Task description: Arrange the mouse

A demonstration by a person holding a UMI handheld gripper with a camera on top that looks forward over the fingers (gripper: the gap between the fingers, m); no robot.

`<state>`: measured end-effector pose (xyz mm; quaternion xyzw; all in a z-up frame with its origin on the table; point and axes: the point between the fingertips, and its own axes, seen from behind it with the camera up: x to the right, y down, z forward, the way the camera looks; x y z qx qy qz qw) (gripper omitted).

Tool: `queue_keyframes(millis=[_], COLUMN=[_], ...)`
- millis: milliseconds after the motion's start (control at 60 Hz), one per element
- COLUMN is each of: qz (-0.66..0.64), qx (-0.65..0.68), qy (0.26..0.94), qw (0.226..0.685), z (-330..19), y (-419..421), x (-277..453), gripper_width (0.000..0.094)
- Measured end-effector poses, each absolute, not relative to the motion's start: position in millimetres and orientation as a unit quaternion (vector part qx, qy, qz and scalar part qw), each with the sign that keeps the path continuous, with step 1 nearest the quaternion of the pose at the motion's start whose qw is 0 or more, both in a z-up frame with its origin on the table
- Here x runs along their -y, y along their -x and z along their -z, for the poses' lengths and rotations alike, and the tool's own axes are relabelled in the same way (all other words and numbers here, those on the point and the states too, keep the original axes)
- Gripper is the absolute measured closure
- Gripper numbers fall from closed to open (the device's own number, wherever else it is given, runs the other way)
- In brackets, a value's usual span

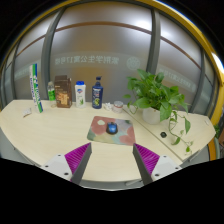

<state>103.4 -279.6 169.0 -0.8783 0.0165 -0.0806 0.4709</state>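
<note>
The jaws are spread wide and nothing is held by the gripper (111, 160). The dark mouse (112, 128) is seen on a mouse pad (98, 133) on the table (40, 125), just ahead of the fingers. A potted plant (155, 95) is placed close by, and bottles (96, 93) are lined up beyond. The plant could be bumped if the gripper is swung too far sideways.

The gripper (112, 160) has two dark grey fingers (78, 164), each with a magenta ribbed pad (146, 154) on its inner face.
</note>
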Motion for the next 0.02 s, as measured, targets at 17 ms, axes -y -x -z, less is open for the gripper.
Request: queue_keyframes(millis=[17], qz=[0.081], qx=[-0.017], qy=[0.878], qw=[0.472], z=[-170.0], y=[-103.7], x=[279.5], gripper_width=[0.0082])
